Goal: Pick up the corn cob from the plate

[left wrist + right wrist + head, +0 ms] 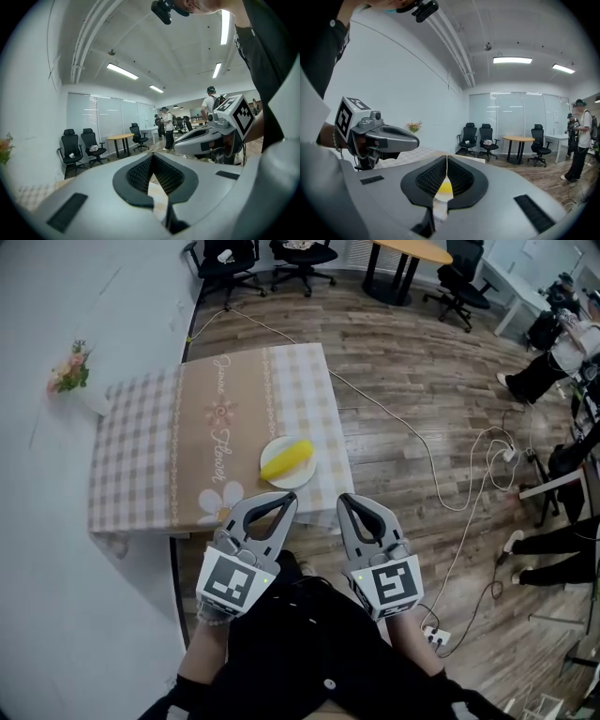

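Observation:
A yellow corn cob lies on a small white plate near the front right corner of the cloth-covered table. My left gripper and right gripper are held side by side just short of the table's near edge, both shut with nothing between the jaws. The plate is a little beyond and between the two tips. In the right gripper view a patch of the yellow cob shows through the gap behind the closed jaws. The left gripper view shows the right gripper beside it.
A vase of pink flowers stands off the table's far left corner. A white cable runs over the wooden floor at the right. Office chairs and a round table stand at the back. People stand at the far right.

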`<state>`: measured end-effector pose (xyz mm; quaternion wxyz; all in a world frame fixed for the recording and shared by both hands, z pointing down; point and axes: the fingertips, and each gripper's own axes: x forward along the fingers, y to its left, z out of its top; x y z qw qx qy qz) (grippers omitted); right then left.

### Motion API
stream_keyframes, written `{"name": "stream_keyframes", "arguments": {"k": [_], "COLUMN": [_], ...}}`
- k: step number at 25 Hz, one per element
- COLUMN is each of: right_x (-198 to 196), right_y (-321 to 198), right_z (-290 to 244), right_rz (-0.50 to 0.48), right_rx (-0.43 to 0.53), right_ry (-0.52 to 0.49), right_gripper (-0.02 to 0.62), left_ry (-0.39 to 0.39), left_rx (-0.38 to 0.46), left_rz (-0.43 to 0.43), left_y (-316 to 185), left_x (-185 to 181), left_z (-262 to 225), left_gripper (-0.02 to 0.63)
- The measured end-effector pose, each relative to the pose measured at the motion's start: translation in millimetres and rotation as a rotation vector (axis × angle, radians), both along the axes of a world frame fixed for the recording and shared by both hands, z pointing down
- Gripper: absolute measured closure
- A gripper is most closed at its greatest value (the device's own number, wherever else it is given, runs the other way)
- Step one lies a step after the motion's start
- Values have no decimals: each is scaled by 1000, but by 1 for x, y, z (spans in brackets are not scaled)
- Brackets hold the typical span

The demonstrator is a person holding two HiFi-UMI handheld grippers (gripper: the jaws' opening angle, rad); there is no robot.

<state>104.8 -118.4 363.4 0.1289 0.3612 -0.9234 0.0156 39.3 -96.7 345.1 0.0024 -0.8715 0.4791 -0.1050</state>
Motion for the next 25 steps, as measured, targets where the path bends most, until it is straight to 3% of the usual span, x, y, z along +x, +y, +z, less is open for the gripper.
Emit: {"name": "stream_keyframes", "arguments": {"k": [25], "right_x": [-32], "right_y": [-42], "right_z": [14], "right_rz": [131], "right_rx": [-45], "right_ry": [11], "right_gripper": [552], "left_ry": [17], "left_rx": [-63], "left_rz": [77], "left_y": [-54], "left_x": [-48], "left_z": [15], "left_gripper": [594]}}
